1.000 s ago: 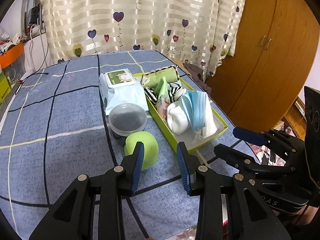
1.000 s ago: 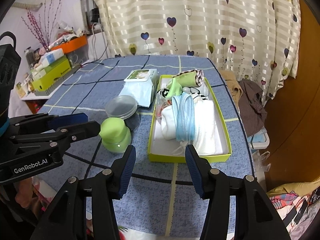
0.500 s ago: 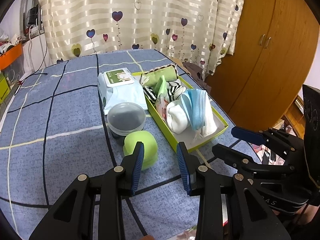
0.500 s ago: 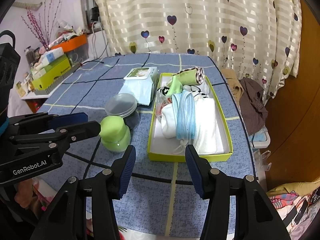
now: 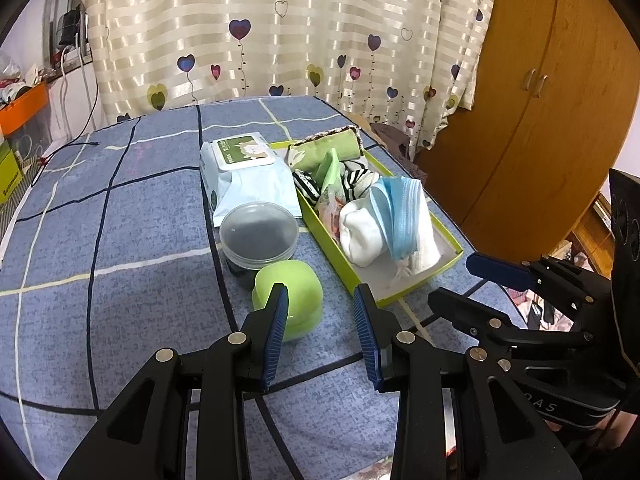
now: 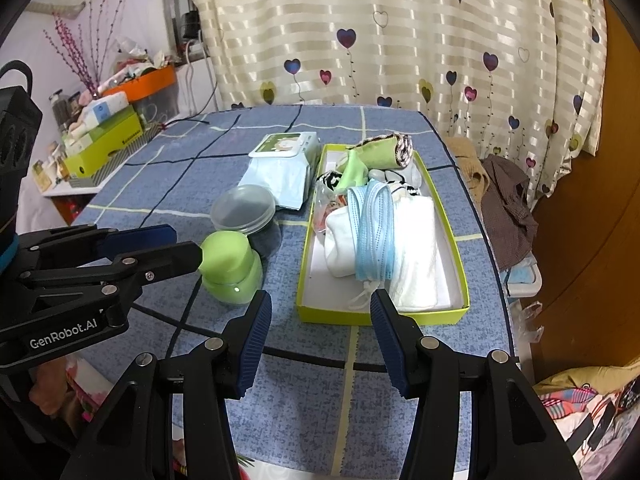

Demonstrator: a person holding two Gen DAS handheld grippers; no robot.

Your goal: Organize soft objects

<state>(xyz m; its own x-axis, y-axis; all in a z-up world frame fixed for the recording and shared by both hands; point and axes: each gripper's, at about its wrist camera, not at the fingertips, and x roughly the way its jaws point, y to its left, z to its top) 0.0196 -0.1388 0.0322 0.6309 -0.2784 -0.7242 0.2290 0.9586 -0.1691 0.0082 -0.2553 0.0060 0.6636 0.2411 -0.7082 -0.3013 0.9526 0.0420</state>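
The yellow-green box [image 6: 382,316] lies on the blue checked tablecloth [image 6: 304,392], at about 12 o'clock from my right gripper [image 6: 320,336]. In it I see a stack of blue face masks [image 6: 372,232] in the middle, touching a white sock [image 6: 340,240] at its 9 o'clock and a folded white cloth [image 6: 416,256] at its 3 o'clock. At the far end of the box there are black-and-white striped socks [image 5: 354,174] and a green rolled cloth [image 5: 332,148]. Just beside the box, at 10 o'clock from my left gripper [image 5: 320,336], stands a round clear container [image 5: 258,234] with a lid and something dark inside. A light green lidded jar [image 5: 290,292] stands near it, partly hidden behind my left finger in the left wrist view. A pack of wet wipes [image 5: 244,176] lies behind the clear container, touching the box side. Both my grippers hover over the near table edge; the jaws of both are apart and hold nothing, the right ones wider. Behind the table hangs a curtain [image 6: 400,32] with hearts, and a wooden wardrobe [image 5: 540,100] stands at 2 o'clock.
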